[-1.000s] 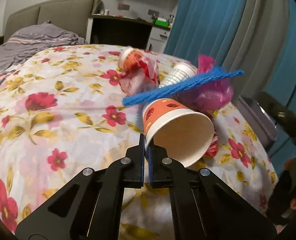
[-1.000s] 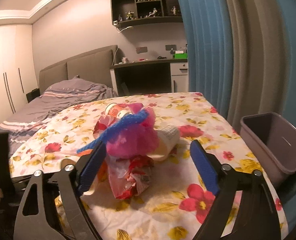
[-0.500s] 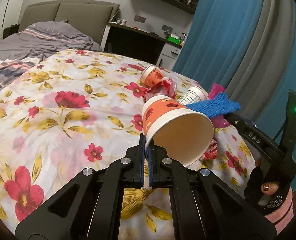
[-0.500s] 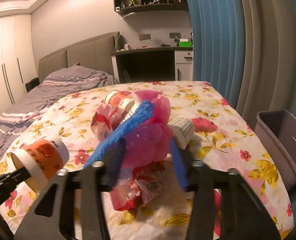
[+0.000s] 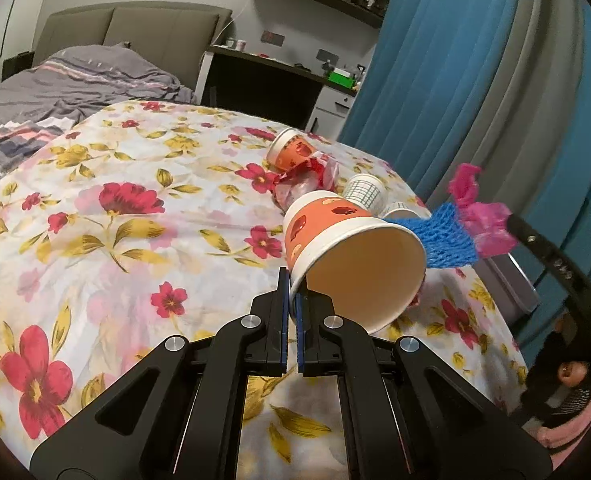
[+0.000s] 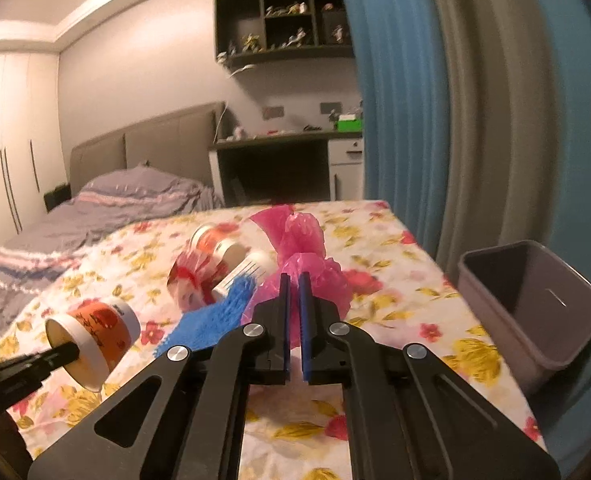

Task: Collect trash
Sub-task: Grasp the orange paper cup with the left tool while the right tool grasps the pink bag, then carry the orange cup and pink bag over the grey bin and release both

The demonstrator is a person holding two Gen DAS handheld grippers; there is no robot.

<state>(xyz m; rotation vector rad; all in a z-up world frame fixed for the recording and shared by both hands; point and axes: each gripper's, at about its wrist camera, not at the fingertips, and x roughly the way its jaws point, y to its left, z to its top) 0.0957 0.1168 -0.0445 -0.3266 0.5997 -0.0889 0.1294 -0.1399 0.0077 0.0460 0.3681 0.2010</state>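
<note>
Right gripper (image 6: 293, 304) now clamped: fingers that stood wide apart around the trash pile a second ago have snapped nearly together on a crumpled pink plastic bag (image 6: 307, 264), with a piece of blue foam netting (image 6: 215, 312) caught alongside and trailing off to the left. Bag and netting raised clear of the floral bedspread (image 5: 95, 220) (seen from the left wrist camera as a pink-and-blue bundle hanging in the air at the right, above the cloth). Left gripper (image 5: 291, 300) unchanged over the same second: fingers pinched almost fully together on the rim of an orange paper cup (image 5: 335, 248), cup held on its side, mouth toward the camera, also off the bedspread.

Remaining on the bedspread, in a small cluster beyond the held cup: a second orange paper cup (image 5: 291, 150), a red-and-white crumpled wrapper (image 5: 307, 178) touching it, and a white gridded paper cup (image 5: 365, 192) just beside (possibly another cup's rim showing behind it, hard to tell).

Grey plastic bin (image 6: 535, 308) open and waiting at the right edge of the bed, near the blue curtain (image 6: 395, 100).

Meaning for the task, as a judgement: both grasps secured, so carrying to the bin looks like the next step; pile only partly cleared, with light, loosely caught netting liable to slip free on the way.
</note>
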